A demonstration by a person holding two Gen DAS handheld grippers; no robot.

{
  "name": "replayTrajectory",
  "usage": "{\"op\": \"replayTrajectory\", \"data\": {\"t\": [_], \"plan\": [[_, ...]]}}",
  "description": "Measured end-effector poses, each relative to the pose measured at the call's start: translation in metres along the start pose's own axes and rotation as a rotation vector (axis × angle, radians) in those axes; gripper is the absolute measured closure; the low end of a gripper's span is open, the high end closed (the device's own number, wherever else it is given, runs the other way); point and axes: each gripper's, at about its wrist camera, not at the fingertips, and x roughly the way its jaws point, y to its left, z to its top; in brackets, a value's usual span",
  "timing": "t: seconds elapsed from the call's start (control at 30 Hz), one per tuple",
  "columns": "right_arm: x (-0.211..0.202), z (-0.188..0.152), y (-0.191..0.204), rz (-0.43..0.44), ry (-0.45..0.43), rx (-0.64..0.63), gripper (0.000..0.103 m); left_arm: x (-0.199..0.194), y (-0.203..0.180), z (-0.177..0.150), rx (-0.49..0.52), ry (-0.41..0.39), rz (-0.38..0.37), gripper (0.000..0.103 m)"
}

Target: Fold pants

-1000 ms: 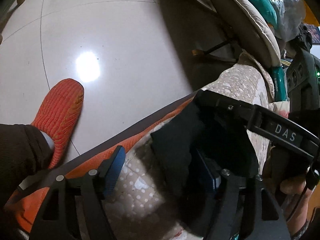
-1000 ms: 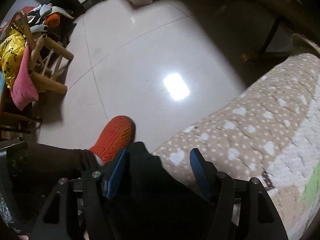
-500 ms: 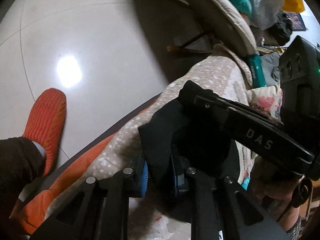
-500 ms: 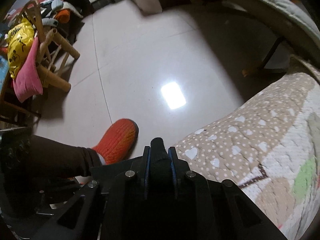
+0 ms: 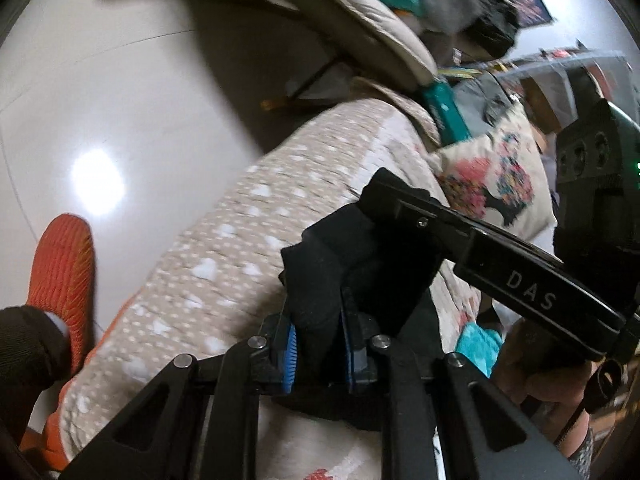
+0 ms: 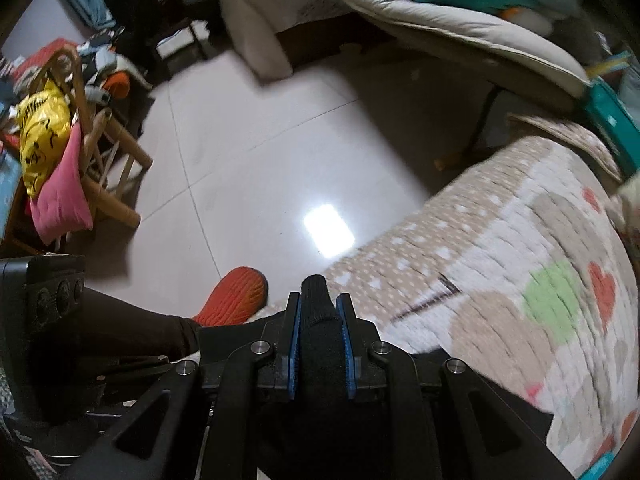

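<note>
- Left gripper (image 5: 318, 350), bottom centre of the left view, is pinched on a fold of the black pants (image 5: 328, 276); the cloth bulges up between the blue pads (image 5: 289, 354)
- Right gripper (image 6: 322, 350), bottom centre of the right view, is clamped on another fold of the pants (image 6: 318, 320), which stands upright between its blue pads (image 6: 294, 350)
- In the left view the right gripper's black body, marked DAS (image 5: 532, 292), crosses the right half of the frame, touching the pants from above
- A hand (image 5: 536, 364) grips that tool at lower right
- The pants sit over a quilt (image 5: 224, 264) with white hearts, which fills the middle of the left view and the right side of the right view (image 6: 520, 280)
- An orange slipper (image 5: 64, 276) lies on the floor at the left edge; the right view shows it just left of centre (image 6: 236, 296)
- White tiled floor (image 6: 248, 152) fills the middle, with a bright glare patch
- A wooden chair (image 6: 104, 160) holding a yellow bag (image 6: 44, 128) and a pink cloth (image 6: 60, 200) stands at far left
- A beige cushion (image 6: 460, 28) runs across the upper right
</note>
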Motion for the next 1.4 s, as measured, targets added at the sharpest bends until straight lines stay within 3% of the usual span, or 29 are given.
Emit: {"op": "replayTrajectory", "data": {"t": [0.33, 1.03, 1.1, 1.2, 1.23, 1.27, 1.33, 1.4], "plan": [[-0.038, -0.052, -0.046, -0.006, -0.077, 0.141, 0.085, 0.02, -0.056, -0.03, 0.197, 0.05, -0.027, 0.086], [-0.06, -0.181, -0.16, 0.063, -0.239, 0.544, 0.085, 0.097, -0.131, -0.106, 0.528, 0.173, 0.016, 0.086], [-0.06, -0.189, -0.166, 0.068, -0.251, 0.57, 0.084, 0.1, -0.137, -0.114, 0.562, 0.187, -0.009, 0.083], [-0.063, -0.201, -0.175, 0.053, -0.269, 0.605, 0.079, 0.1, -0.144, -0.125, 0.589, 0.215, -0.071, 0.06], [-0.064, -0.205, -0.179, 0.039, -0.275, 0.616, 0.075, 0.099, -0.146, -0.128, 0.594, 0.225, -0.093, 0.05], [-0.066, -0.209, -0.184, 0.024, -0.282, 0.634, 0.064, 0.096, -0.15, -0.134, 0.606, 0.241, -0.127, 0.043], [-0.073, -0.22, -0.194, -0.014, -0.299, 0.677, 0.052, 0.095, -0.157, -0.141, 0.629, 0.274, -0.176, 0.037], [-0.081, -0.232, -0.206, -0.064, -0.316, 0.732, 0.052, 0.089, -0.163, -0.151, 0.674, 0.326, -0.223, 0.037]]}}
